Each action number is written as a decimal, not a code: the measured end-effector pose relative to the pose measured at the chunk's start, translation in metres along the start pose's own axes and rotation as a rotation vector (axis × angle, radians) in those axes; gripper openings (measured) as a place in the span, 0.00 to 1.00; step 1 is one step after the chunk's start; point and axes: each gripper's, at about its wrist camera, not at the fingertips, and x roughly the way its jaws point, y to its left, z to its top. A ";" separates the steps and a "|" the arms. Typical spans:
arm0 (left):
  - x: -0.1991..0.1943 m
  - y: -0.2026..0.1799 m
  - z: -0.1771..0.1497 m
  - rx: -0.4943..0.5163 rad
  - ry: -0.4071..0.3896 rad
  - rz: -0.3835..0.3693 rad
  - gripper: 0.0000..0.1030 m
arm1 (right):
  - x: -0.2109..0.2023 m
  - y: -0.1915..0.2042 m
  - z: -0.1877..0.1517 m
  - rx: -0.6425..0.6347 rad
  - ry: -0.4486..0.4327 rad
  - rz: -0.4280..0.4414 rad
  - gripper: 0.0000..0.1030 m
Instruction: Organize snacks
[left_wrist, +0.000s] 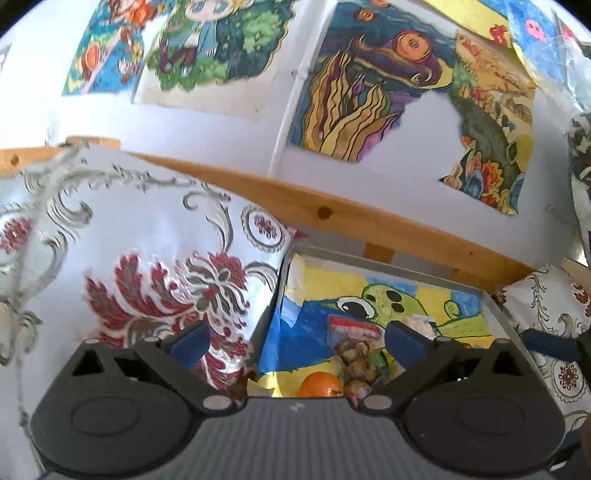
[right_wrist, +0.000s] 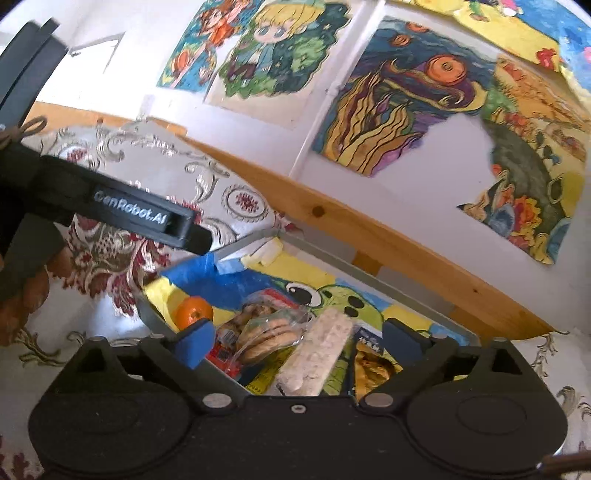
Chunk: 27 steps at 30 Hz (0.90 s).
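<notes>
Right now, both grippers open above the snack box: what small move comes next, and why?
Probably lower the right gripper onto the white rice bar: it lies on top of the box, between the open fingers, unobstructed.

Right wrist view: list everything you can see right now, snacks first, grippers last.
tray: one, grey rim, cartoon drawing as lining, on the patterned cloth
orange: one, orange, tray's left corner
bag of biscuits: one, clear, tray middle
rice cake pack: one, white, right of the biscuits
dark snack packet: one, navy and gold, far right
patterned cloth: white, red floral
wall drawings: several, multicoloured
left gripper: open, above tray
right gripper: open, above snacks
</notes>
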 end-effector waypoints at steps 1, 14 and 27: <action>-0.005 -0.001 0.000 0.008 -0.006 0.006 0.99 | -0.005 -0.001 0.001 0.001 -0.006 -0.002 0.96; -0.066 -0.023 0.000 0.022 -0.059 0.043 0.99 | -0.079 -0.026 0.005 0.152 -0.054 -0.051 0.99; -0.133 -0.042 -0.019 0.065 -0.041 0.043 0.99 | -0.150 -0.036 -0.015 0.285 -0.061 -0.109 0.99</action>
